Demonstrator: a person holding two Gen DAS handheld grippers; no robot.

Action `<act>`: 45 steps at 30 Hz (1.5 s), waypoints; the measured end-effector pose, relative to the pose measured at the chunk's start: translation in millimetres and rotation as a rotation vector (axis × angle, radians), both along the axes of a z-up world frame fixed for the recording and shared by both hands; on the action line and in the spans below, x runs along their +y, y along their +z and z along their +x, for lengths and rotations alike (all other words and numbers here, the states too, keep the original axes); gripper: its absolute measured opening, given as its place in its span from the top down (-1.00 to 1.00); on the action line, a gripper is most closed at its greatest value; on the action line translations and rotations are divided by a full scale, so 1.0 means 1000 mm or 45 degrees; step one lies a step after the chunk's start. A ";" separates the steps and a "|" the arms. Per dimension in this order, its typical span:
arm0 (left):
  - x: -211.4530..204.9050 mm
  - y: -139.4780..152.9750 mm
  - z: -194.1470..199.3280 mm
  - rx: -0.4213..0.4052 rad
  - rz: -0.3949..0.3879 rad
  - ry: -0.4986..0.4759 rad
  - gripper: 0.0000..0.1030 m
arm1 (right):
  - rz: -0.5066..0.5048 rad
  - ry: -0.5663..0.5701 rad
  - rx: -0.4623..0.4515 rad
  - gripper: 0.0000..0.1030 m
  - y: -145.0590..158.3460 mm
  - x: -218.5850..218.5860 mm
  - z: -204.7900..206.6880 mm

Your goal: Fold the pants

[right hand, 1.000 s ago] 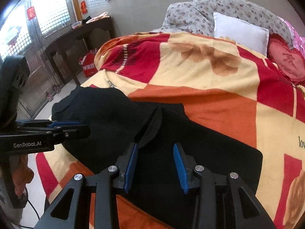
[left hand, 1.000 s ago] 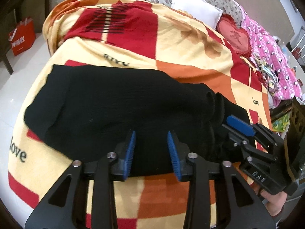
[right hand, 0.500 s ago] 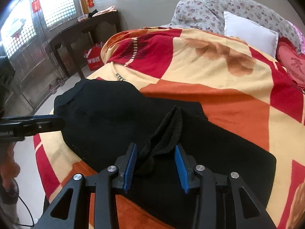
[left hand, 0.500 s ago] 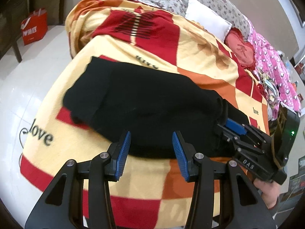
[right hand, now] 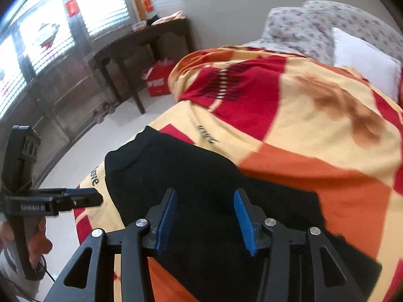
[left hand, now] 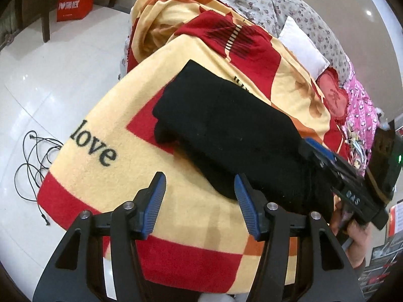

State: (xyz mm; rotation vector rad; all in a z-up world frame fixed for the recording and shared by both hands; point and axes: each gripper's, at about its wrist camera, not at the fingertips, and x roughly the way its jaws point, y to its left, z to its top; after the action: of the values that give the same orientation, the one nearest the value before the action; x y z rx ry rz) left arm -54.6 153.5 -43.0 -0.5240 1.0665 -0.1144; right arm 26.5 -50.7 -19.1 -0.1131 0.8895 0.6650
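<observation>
Lying folded on the bed (left hand: 201, 229), black pants (left hand: 226, 130), long axis far-left to near-right; my right fingers (right hand: 205, 217) over them, left fingers (left hand: 199, 202) beside the near edge; both just spread, empty.

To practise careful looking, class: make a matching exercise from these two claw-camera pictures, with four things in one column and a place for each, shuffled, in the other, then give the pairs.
Things
1. black knit pants
2. red paper shopping bag
3. plain white pillow
4. thin black cable

Places
A. coiled on the white floor beside the bed
B. at the head of the bed, against the floral bedding
C. lying on the yellow, red and orange blanket
D. standing on the floor by the dark wooden table

Pairs: 1-C, 2-D, 3-B, 4-A
</observation>
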 end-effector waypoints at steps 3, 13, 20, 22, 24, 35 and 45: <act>-0.001 -0.006 0.001 0.015 -0.037 -0.003 -0.10 | 0.004 0.061 0.022 0.09 -0.002 0.022 0.012; -0.012 -0.014 0.015 -0.022 -0.131 -0.029 -0.32 | -0.073 0.163 0.037 0.09 -0.010 0.074 0.053; -0.010 -0.016 0.030 -0.078 -0.207 -0.018 -0.42 | -0.045 0.170 0.086 0.08 -0.022 0.080 0.063; -0.008 -0.017 0.034 -0.087 -0.235 -0.018 -0.42 | -0.044 0.176 0.092 0.08 -0.023 0.083 0.066; -0.006 -0.017 0.037 -0.101 -0.255 -0.018 -0.42 | -0.025 0.183 0.102 0.08 -0.023 0.086 0.070; -0.005 0.025 0.003 -0.390 -0.134 -0.148 -0.19 | -0.008 0.221 0.121 0.08 -0.026 0.109 0.077; 0.010 -0.002 -0.014 -0.210 -0.031 -0.117 -0.20 | -0.049 0.263 0.079 0.08 -0.021 0.120 0.071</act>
State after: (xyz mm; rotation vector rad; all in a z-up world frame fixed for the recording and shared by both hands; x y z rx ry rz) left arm -68.8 163.7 -45.0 -0.4787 0.9286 -0.2479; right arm 97.1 68.9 -39.8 -0.2221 0.9586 0.8471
